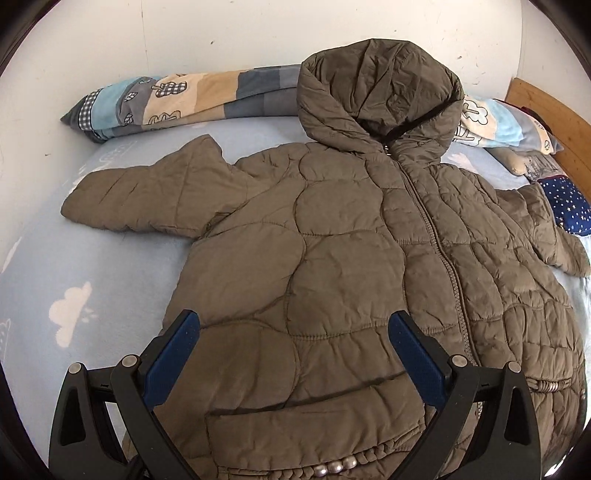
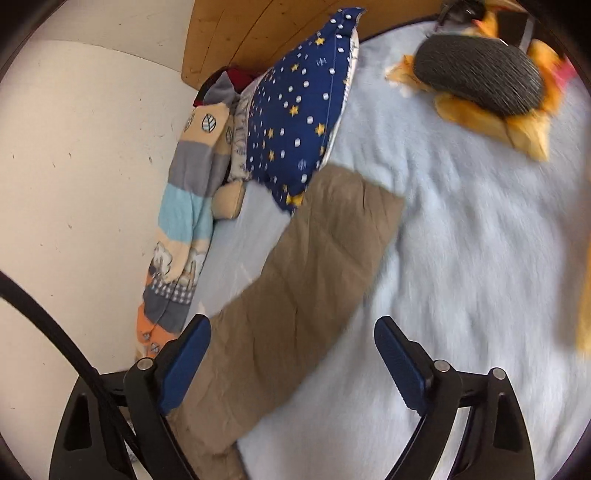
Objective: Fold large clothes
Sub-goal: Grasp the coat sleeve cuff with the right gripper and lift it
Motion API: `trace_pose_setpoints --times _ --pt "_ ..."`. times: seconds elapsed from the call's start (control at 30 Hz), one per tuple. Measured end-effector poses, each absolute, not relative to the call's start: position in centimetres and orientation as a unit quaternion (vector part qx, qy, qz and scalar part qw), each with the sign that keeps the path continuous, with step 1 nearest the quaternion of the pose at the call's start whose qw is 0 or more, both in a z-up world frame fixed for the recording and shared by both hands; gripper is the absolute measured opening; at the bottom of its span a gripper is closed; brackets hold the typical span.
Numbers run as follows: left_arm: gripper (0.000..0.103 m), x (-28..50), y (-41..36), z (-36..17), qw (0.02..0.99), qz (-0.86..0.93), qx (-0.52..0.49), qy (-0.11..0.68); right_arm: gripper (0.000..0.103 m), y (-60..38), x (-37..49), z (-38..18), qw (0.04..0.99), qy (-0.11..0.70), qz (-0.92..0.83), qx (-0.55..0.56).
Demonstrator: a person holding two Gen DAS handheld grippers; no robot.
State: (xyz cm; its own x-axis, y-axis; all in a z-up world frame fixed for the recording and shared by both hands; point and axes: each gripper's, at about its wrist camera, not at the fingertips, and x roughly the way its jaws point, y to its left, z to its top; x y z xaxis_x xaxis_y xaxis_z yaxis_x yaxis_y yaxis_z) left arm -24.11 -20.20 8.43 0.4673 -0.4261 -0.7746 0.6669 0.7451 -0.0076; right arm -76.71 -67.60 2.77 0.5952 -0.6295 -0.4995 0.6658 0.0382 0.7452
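1. Left wrist view: olive quilted hooded jacket (image 1: 332,258) spread front-up over a pale blue blanket (image 1: 74,266) with white cloud shapes, zip closed up the middle.
2. Hood (image 1: 376,92) propped up at the far end against a rolled patchwork blanket (image 1: 177,99) lying along the white wall (image 1: 147,37).
3. One sleeve (image 1: 147,195) stretched out flat to the left; the other sleeve (image 1: 554,236) bent at the right edge, just beside a navy star-print pillow (image 1: 569,206).
4. Wooden headboard (image 1: 546,110) visible at the far right.
5. Left gripper (image 1: 295,332) hanging over the lower left front panel of the jacket, blue pads spread wide, nothing pinched between them; contact with the fabric impossible to tell.
6. Flap pocket and a row of metal snaps (image 1: 336,467) near the hem, low in the frame between the fingers.
7. Right wrist view, somewhat blurred: only a sleeve of the jacket (image 2: 303,280) seen, running diagonally from bottom left up to the navy pillow (image 2: 299,125), its cuff end touching or slipped just under the pillow's lower corner.
8. Right gripper (image 2: 291,354) poised above the sleeve and blanket (image 2: 461,258), pads wide apart, gripping nothing.
9. Patchwork blanket (image 2: 184,229) along the wall at left, headboard (image 2: 258,29) at top.
10. Orange-and-grey plush toy (image 2: 484,85) lying well apart from the sleeve at upper right.
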Motion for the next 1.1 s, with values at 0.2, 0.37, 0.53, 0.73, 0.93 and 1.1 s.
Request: trace_pose_setpoints --times 0.2,0.37,0.53,0.73,0.93,1.1 --pt "0.102 -23.9 -20.3 7.7 0.841 -0.321 0.155 0.408 0.088 -72.2 -78.1 -0.3 0.69 0.03 -0.481 0.54" --pt "0.102 -23.8 -20.7 6.9 0.831 -0.328 0.158 0.421 0.086 -74.7 -78.0 -0.8 0.7 0.034 -0.482 0.526" --pt "0.102 -23.9 -20.9 6.6 0.825 -0.333 0.154 0.429 0.016 -75.3 -76.1 -0.7 0.711 0.065 -0.491 0.5" --pt "0.102 -24.1 -20.4 7.4 0.832 -0.333 0.148 0.418 0.016 -73.6 -75.3 2.7 0.728 0.033 -0.499 0.468" --pt "0.102 -24.1 -19.8 8.6 0.838 -0.336 0.136 0.408 0.016 -69.9 -73.5 11.0 0.77 0.0 -0.486 0.414" --pt "0.102 -24.0 -19.2 9.3 0.841 -0.34 0.128 0.4 0.016 -64.3 -69.6 19.2 0.819 0.002 -0.472 0.326"
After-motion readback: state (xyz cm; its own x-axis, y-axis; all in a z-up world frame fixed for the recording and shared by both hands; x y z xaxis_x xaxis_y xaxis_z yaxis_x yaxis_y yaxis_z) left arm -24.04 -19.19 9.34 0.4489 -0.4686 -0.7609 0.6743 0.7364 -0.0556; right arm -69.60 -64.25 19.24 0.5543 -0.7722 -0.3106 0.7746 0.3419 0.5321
